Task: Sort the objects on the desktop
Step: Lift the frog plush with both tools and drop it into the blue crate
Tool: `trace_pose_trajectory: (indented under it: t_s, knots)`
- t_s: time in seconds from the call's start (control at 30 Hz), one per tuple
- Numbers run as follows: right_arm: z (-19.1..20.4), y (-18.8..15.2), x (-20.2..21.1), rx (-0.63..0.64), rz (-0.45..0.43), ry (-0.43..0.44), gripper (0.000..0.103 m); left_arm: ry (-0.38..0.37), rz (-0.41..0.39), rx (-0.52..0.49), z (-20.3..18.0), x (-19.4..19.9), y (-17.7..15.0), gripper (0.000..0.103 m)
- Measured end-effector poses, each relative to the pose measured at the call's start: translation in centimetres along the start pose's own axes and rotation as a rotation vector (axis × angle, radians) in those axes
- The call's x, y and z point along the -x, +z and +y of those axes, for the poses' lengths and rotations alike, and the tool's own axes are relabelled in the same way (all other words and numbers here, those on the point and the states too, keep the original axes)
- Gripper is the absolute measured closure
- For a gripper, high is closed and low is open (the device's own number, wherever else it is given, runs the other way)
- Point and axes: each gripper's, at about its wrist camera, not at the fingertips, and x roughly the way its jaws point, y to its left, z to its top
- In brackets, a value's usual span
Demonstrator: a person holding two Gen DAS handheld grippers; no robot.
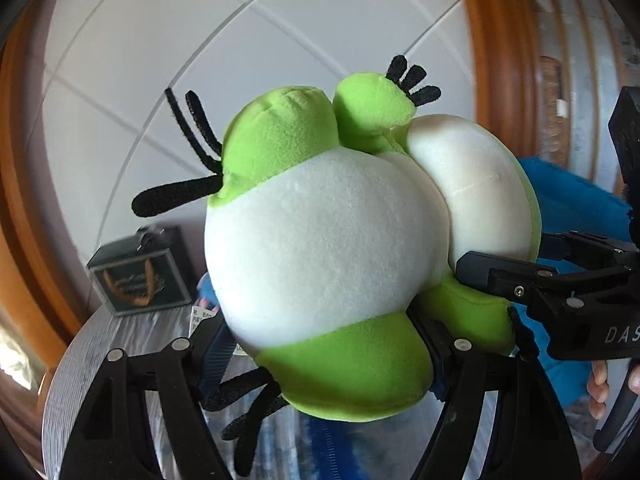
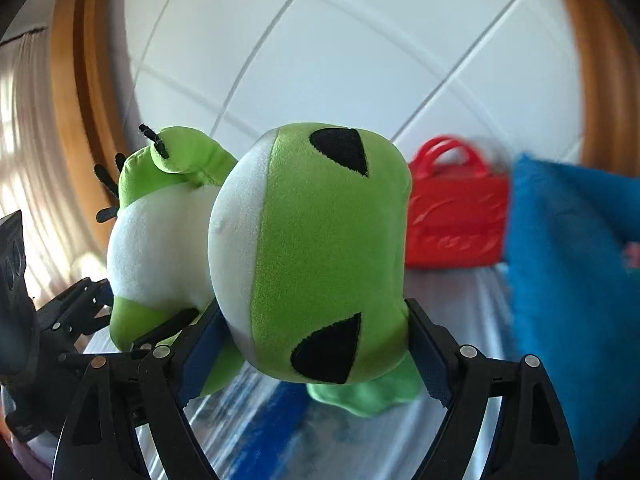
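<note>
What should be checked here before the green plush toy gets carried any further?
1. Left tongs clamp the plush frog by its body: ok.
2. Right tongs clamp its head: ok.
3. Frog lifted off the table: ok.
4. Limbs clear of the pads: cannot tell; black toes dangle beside the left tongs.
5. Drop spot visible: cannot tell; a red basket and a blue cushion lie ahead.
</note>
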Motion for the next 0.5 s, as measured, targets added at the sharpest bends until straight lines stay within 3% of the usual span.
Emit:
trace_pose_trajectory:
  t_s: [0.27, 0.5]
  knots:
    - [-5.8, -1.1, 13.2, -0.069, -0.132, -0.226, 0.018, -0.206, -0.110, -0.101, -11.4, 4.3, 3.9, 0.027]
    - [-13.3, -2.7, 21.4, -0.176, -0.187, -0.370, 0.018, -0.355, -0.115, -0.190, -23.7, 5.0, 6.5, 0.027]
